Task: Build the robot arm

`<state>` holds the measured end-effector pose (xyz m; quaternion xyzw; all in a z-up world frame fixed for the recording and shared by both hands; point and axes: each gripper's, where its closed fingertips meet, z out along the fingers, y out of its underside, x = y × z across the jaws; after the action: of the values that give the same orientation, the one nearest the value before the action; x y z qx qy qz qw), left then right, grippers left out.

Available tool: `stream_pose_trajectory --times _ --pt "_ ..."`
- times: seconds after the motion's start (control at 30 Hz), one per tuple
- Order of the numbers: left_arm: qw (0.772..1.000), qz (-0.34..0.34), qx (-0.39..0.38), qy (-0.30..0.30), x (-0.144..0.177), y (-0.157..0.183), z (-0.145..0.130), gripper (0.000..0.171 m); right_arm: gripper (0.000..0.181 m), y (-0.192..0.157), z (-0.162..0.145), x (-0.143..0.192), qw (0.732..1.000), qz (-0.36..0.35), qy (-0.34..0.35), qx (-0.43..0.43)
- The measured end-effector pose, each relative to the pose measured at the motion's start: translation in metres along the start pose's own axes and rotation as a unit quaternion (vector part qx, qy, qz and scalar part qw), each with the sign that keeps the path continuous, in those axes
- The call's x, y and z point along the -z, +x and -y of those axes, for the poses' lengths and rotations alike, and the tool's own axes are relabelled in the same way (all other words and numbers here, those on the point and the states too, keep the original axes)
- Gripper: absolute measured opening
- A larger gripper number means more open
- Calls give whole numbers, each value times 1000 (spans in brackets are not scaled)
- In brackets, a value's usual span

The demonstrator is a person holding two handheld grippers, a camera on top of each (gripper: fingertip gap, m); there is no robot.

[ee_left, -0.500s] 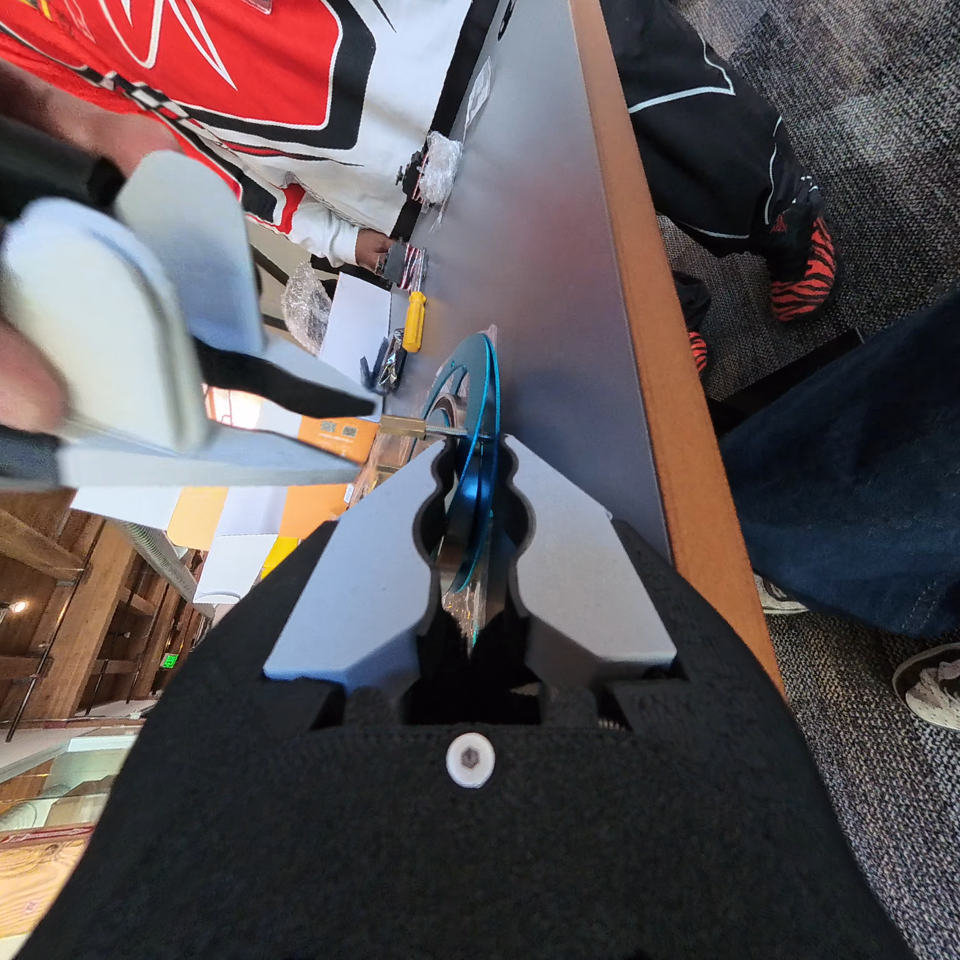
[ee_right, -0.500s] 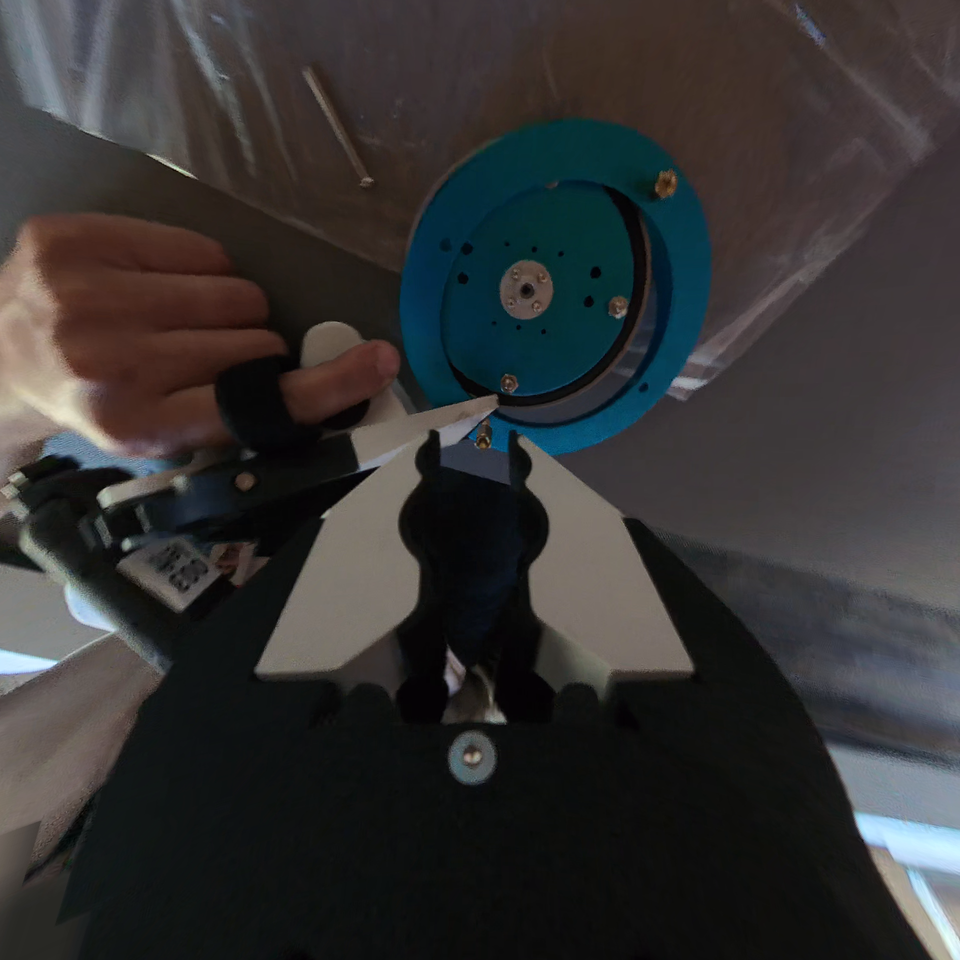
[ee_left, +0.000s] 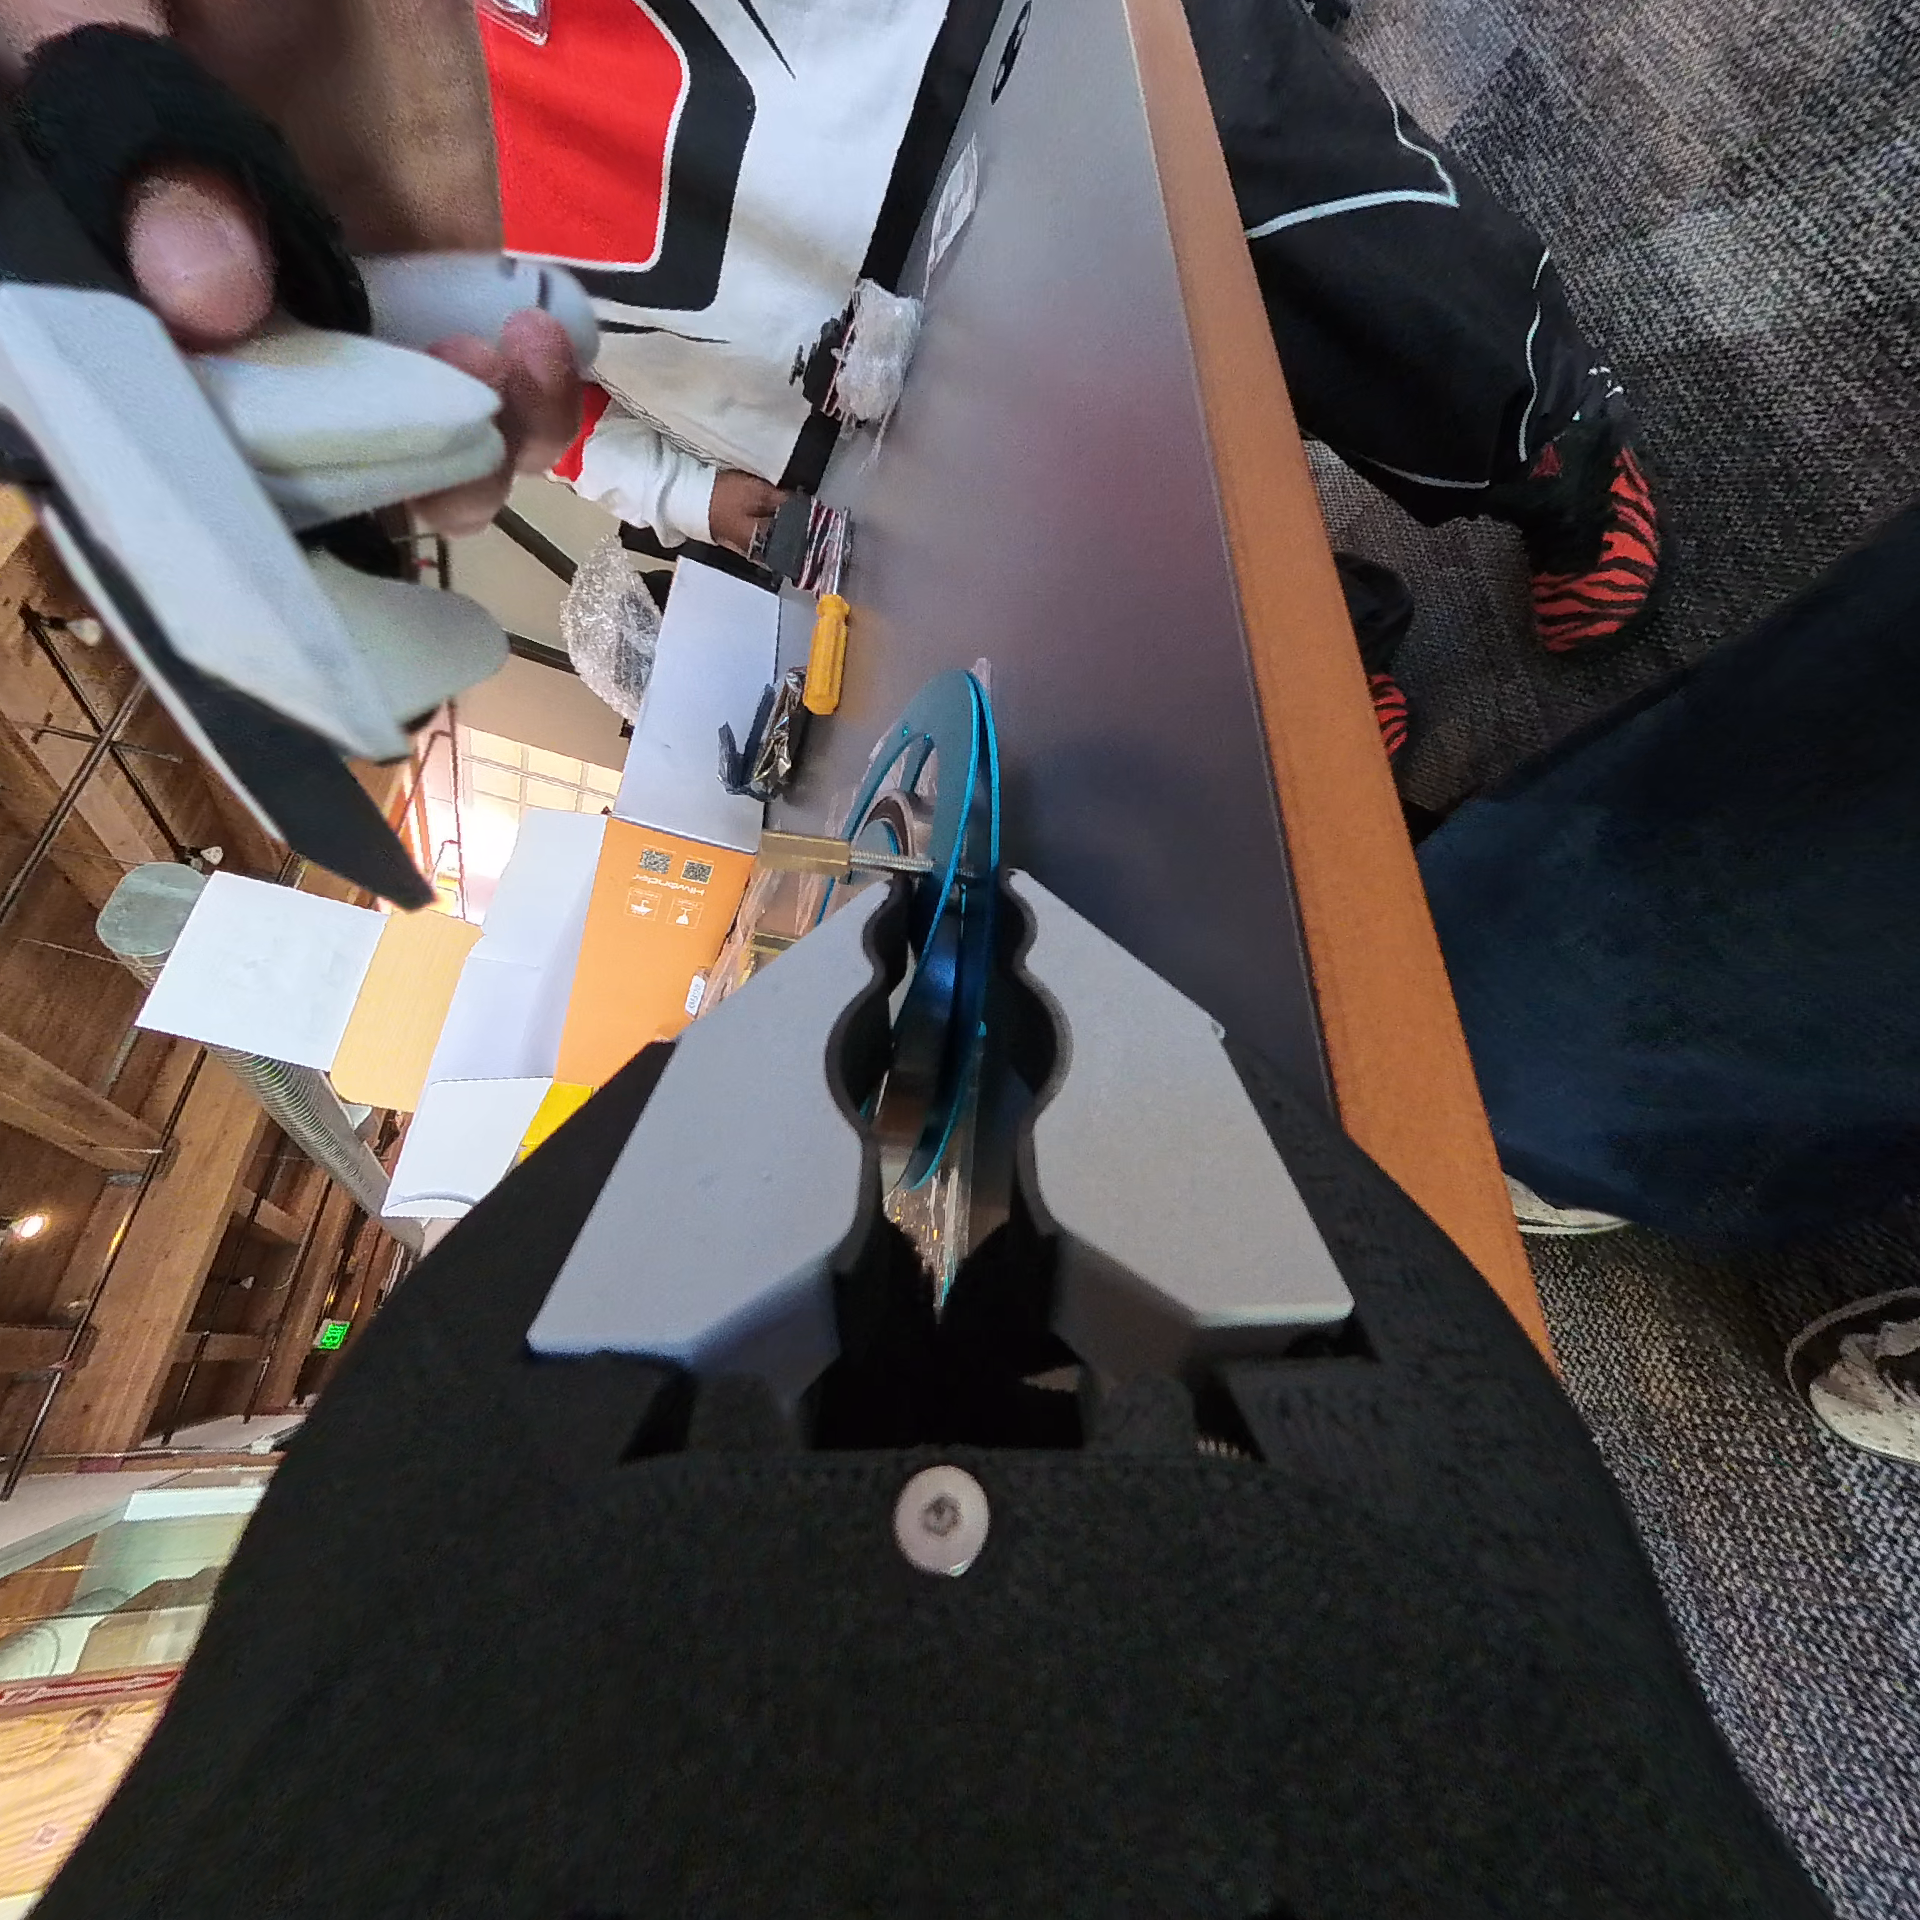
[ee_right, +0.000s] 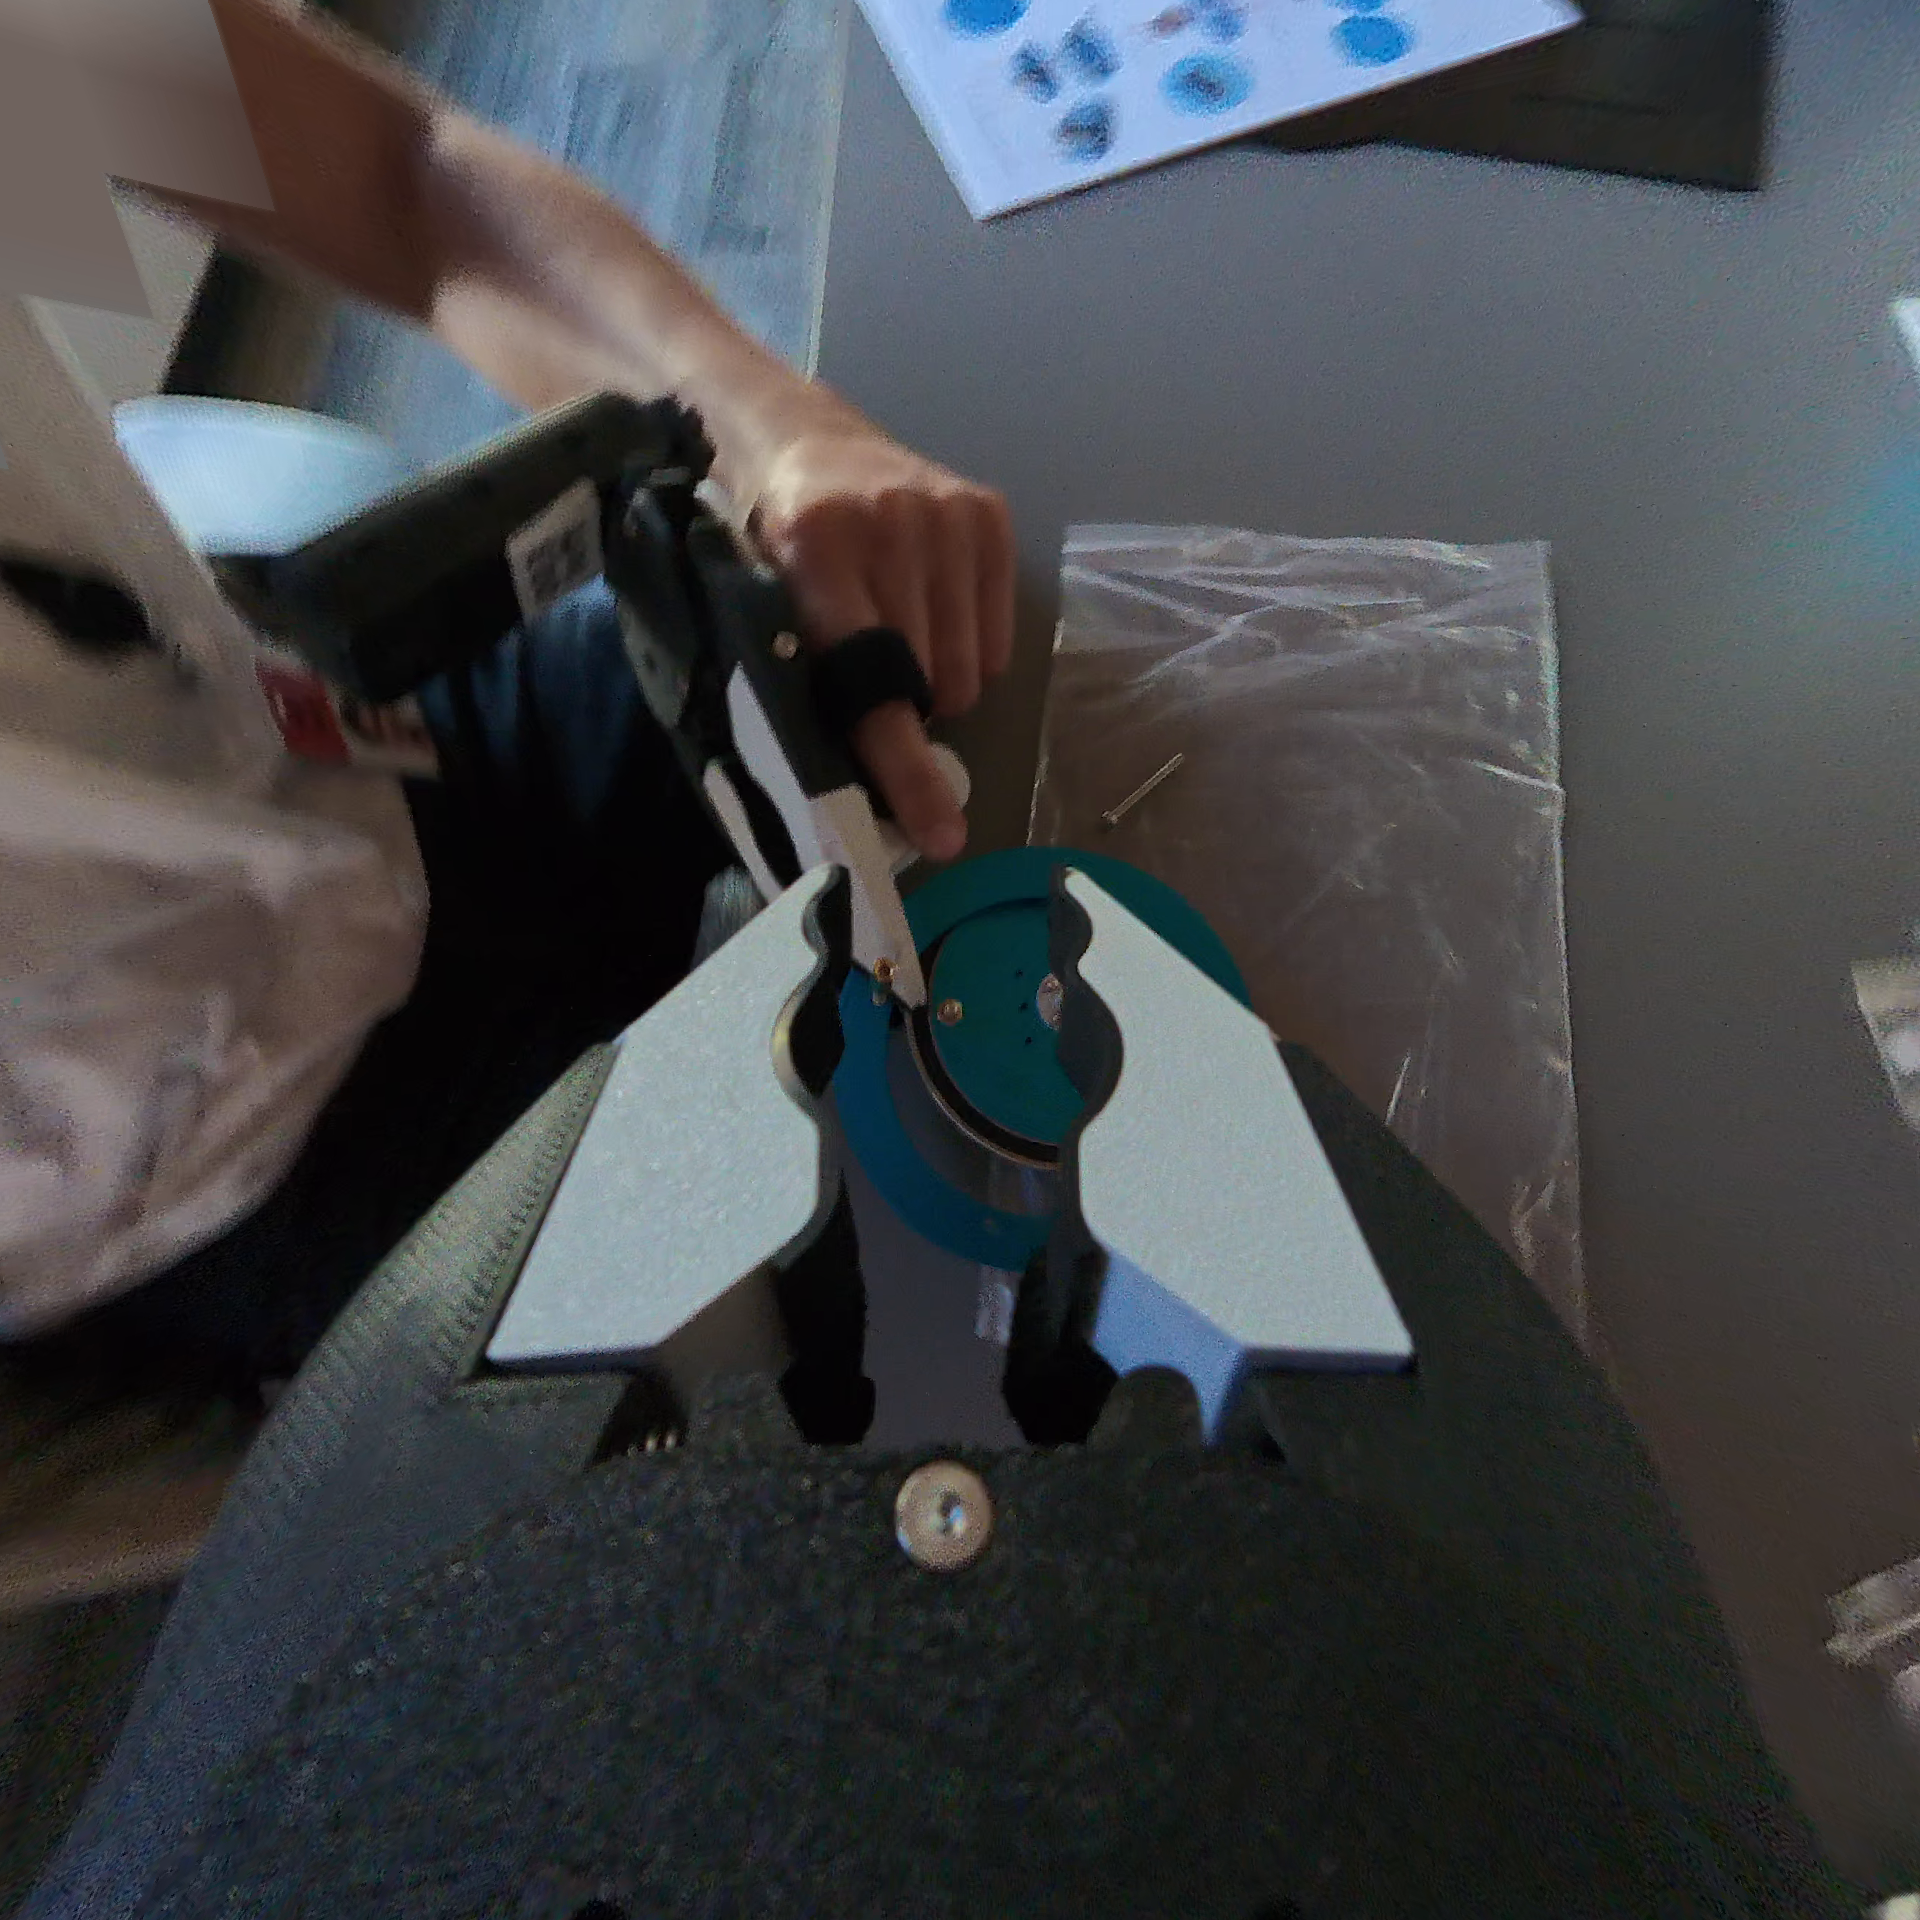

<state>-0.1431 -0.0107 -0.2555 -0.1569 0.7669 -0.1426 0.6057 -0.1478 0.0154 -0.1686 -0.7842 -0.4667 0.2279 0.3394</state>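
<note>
Left gripper [ee_left: 940,914] fingers clamped on the edge of a blue disc assembly [ee_left: 951,935], disc held edge-on between them, above the grey table [ee_left: 1049,520]. A brass standoff [ee_left: 805,852] with a threaded screw sticks out of the disc's left face, just past the fingertips. Right gripper [ee_right: 945,894] fingers apart, nothing between them, hanging over the disc face [ee_right: 997,1049]; inner round plate with small brass nuts shows in the gap. In the right wrist view the left gripper [ee_right: 883,935] comes in from upper left, a hand [ee_right: 894,582] on its handle with one finger through a black loop, its white fingertip on the disc rim by a brass nut. In the left wrist view the right gripper's white fingers [ee_left: 312,416] show blurred at upper left, well off the disc. Beside the disc on the table: clear plastic bag [ee_right: 1320,790] with a thin pin [ee_right: 1143,790] on it. Farther: yellow-handled screwdriver [ee_left: 828,652], dark foil packet [ee_left: 769,738], orange and white boxes [ee_left: 665,914], bubble wrap [ee_left: 613,634], a printed sheet [ee_right: 1164,83] with blue pictures. Far end: person in red and white jacket [ee_left: 665,208] at the table; carpet floor [ee_left: 1714,260] to the right
</note>
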Motion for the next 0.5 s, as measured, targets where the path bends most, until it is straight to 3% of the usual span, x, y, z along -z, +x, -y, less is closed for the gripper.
stream_pose_trajectory --times 0.13,0.27,0.5 --pt "1000 0 0 1 0 0 0 15 28 -17 -13 -15 988 81 -85 100" --pt "1000 -1 0 2 0 0 1 15 31 -23 -37 -24 956 150 -180 179" --pt "1000 -2 3 3 0 0 1 15 18 -22 -51 -30 901 221 -241 285"
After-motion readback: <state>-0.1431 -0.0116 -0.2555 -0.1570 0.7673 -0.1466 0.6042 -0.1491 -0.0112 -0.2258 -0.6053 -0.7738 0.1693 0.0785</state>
